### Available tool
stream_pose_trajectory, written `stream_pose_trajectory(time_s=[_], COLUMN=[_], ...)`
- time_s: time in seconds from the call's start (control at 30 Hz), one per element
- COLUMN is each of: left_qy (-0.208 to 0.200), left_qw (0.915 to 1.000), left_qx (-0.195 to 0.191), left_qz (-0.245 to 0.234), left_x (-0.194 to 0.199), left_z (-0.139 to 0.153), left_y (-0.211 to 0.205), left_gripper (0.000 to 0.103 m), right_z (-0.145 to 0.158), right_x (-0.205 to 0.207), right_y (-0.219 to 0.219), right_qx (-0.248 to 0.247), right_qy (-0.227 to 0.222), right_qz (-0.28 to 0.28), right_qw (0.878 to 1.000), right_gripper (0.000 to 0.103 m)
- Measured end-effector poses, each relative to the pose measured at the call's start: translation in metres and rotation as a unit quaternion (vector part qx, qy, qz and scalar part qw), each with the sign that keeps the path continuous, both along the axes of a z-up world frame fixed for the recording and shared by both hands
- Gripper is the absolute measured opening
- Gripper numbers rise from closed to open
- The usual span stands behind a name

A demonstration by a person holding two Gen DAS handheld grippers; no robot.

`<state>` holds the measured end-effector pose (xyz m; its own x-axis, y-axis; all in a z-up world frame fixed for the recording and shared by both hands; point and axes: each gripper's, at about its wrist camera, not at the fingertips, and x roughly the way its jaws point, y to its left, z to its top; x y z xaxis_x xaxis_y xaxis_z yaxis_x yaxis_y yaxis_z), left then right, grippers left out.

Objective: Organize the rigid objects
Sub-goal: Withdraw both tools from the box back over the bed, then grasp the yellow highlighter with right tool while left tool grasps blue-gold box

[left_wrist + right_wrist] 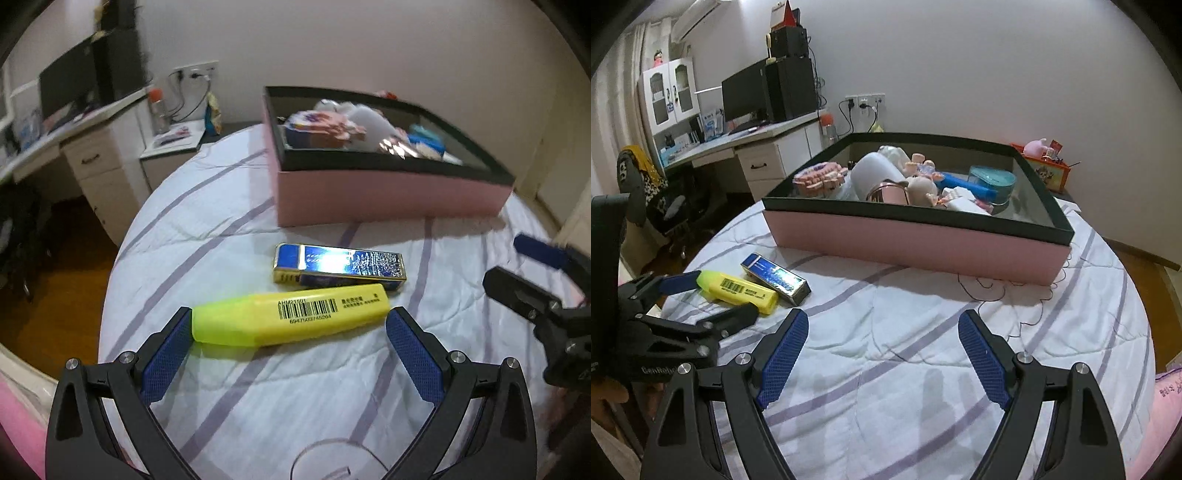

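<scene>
Lining up on the highlighter, both grippers open and empty

The highlighter (291,317) lies on the bedspread (295,398) between my spread left gripper (289,343) fingers, touching the blue case (338,266) at its 12 o'clock, box (388,192) beyond. Closing lengthwise, I may pinch its ends and skid it. My right gripper (882,354) hangs open at 3 o'clock.

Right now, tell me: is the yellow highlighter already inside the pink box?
No, the yellow highlighter lies on the bedsheet beside the blue carton, outside the pink box.

One yellow highlighter (291,315), one shiny blue box (338,267), one pink storage box (388,195), two hand-held grippers.
</scene>
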<state>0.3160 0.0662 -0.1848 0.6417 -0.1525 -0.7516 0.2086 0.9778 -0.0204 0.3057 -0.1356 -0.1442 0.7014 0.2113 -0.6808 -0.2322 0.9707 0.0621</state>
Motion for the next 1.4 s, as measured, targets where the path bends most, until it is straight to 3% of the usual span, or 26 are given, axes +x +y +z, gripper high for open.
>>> stream_pose_trajectory(time_s=[0.17, 0.23, 0.27, 0.47, 0.53, 0.6, 0.73, 0.9, 1.07, 1.2, 1.4], left_qy=[-0.002, -0.006, -0.006, -0.003, -0.001, -0.001, -0.003, -0.009, 0.012, 0.029, 0.027], left_qw=[0.9997, 0.9999, 0.9999, 0.9998, 0.9998, 0.9996, 0.9997, 0.9993, 0.9997, 0.9991, 0.9990], left_qx=[0.018, 0.016, 0.015, 0.004, -0.020, -0.029, 0.011, 0.025, -0.005, 0.026, 0.034], left_qz=[-0.014, -0.004, -0.001, 0.017, 0.005, -0.006, -0.021, -0.028, -0.021, -0.014, -0.010], left_x=[0.008, 0.006, 0.006, 0.001, 0.000, 0.001, 0.008, 0.015, 0.020, 0.027, 0.033], left_z=[0.001, 0.002, 0.002, 0.004, 0.005, 0.004, 0.003, 0.008, 0.006, -0.001, 0.000], left_y=[-0.004, 0.000, 0.002, 0.017, 0.020, 0.018, 0.002, -0.010, -0.017, -0.028, -0.035], left_gripper=[0.101, 0.088, 0.075, 0.069, 0.074, 0.087, 0.090, 0.100, 0.103, 0.103, 0.102], right_z=[-0.004, -0.005, -0.005, -0.008, -0.009, -0.009, -0.011, -0.011, -0.012, -0.012, -0.016], right_x=[0.008, 0.011, 0.012, 0.018, 0.018, 0.017, 0.017, 0.015, 0.015, 0.015, 0.018], right_y=[-0.002, -0.002, 0.000, 0.011, 0.013, 0.013, 0.010, 0.001, -0.008, -0.011, -0.014], right_qx=[0.002, 0.000, -0.002, -0.015, -0.012, -0.004, 0.004, 0.010, 0.022, 0.027, 0.039], right_qy=[0.014, 0.017, 0.020, 0.029, 0.031, 0.034, 0.040, 0.043, 0.048, 0.049, 0.061], right_qz=[-0.005, -0.005, -0.004, 0.013, 0.018, 0.019, 0.014, 0.005, -0.003, -0.003, 0.005], right_qw=[1.000, 1.000, 1.000, 0.999, 0.999, 0.999, 0.999, 0.999, 0.999, 0.998, 0.997], right_gripper=[0.085, 0.085, 0.085, 0.085, 0.085, 0.085, 0.085, 0.085, 0.085, 0.085, 0.085])
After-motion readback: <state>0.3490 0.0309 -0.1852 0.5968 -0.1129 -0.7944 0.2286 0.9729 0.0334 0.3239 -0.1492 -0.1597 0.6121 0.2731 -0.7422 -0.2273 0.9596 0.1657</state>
